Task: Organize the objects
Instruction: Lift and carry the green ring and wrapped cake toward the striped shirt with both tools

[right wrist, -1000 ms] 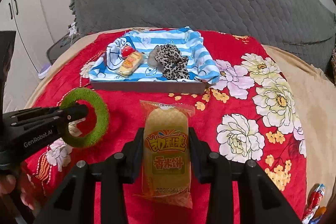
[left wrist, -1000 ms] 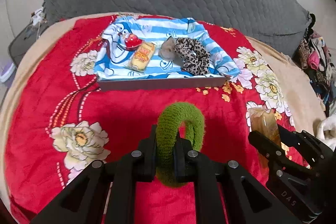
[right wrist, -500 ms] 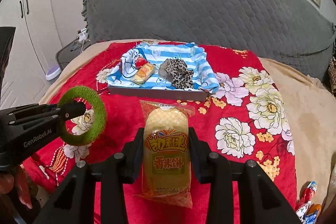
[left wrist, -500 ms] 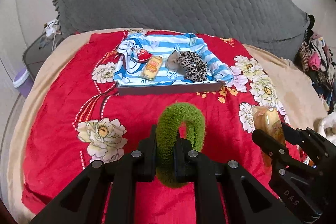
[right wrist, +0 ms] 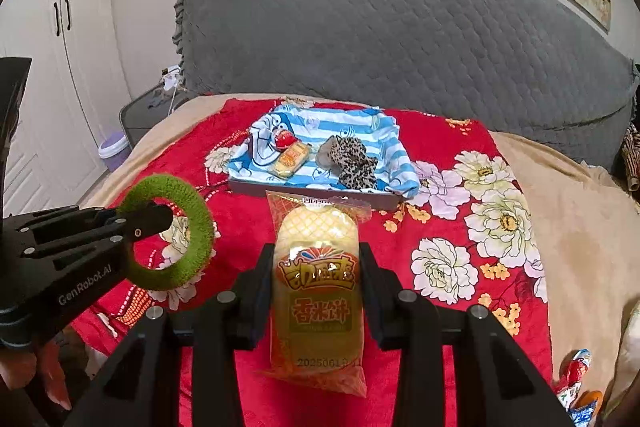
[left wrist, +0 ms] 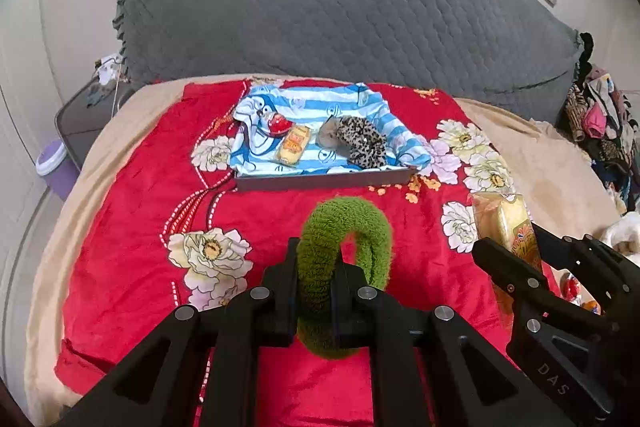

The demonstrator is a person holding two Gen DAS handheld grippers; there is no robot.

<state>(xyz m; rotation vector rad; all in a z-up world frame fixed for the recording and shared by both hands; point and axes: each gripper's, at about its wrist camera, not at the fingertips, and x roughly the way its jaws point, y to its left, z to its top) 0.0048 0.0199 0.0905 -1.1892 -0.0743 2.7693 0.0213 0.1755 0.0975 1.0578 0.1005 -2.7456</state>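
My left gripper (left wrist: 316, 263) is shut on a fuzzy green hair scrunchie (left wrist: 348, 239), held upright above the red floral blanket (left wrist: 132, 227). My right gripper (right wrist: 318, 259) is shut on a yellow rice-cake snack packet (right wrist: 316, 267). Each gripper shows in the other's view: the right gripper (left wrist: 508, 243) with the snack packet (left wrist: 506, 223), and the left gripper (right wrist: 160, 219) with the scrunchie (right wrist: 176, 227). Farther back lies a shallow grey box (left wrist: 320, 182) lined with blue-striped cloth (left wrist: 320, 103), holding a leopard scrunchie (left wrist: 362, 139), a second snack packet (left wrist: 295, 143) and a red wrapped sweet (left wrist: 280, 124).
A grey quilted headboard (left wrist: 320, 19) rises behind the bed. A dark side table (left wrist: 86, 115) and a purple bin (left wrist: 50, 157) stand at the left. Clothes (left wrist: 600, 123) are piled at the right. Wrapped sweets (right wrist: 576, 371) lie at the blanket's right corner.
Both grippers have risen and drawn back from the box with their loads still held. The box now looks smaller and farther off, and more of the headboard shows.
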